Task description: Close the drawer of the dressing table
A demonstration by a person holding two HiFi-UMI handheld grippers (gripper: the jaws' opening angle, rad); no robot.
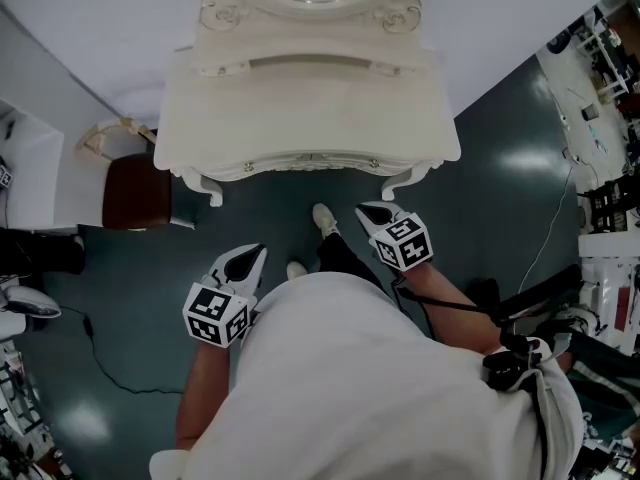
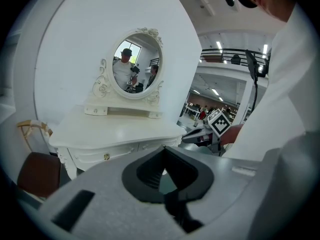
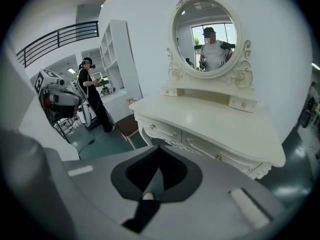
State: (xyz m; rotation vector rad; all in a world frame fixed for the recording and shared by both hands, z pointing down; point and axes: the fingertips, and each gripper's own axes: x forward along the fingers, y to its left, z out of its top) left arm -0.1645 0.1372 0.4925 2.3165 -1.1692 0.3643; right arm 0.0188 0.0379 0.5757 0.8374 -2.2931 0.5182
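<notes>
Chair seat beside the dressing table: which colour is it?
The seat is dark reddish brown; the head view shows it best.

dressing table [image 1: 300,108]: cream, ornate | drawer [image 1: 312,161]: shut, flush

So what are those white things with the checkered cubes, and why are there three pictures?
A person holds a grabbing tool in each hand: the left tool and the right tool. The cubes are part of them. One picture comes from a camera on the person's head, looking down. The other two come from cameras riding on each tool. In front stands a white dressing table with an oval mirror and a brown chair beside it. Nothing lies on its top, and the drawers look pushed in. Both tools are shut and hold nothing.
</notes>
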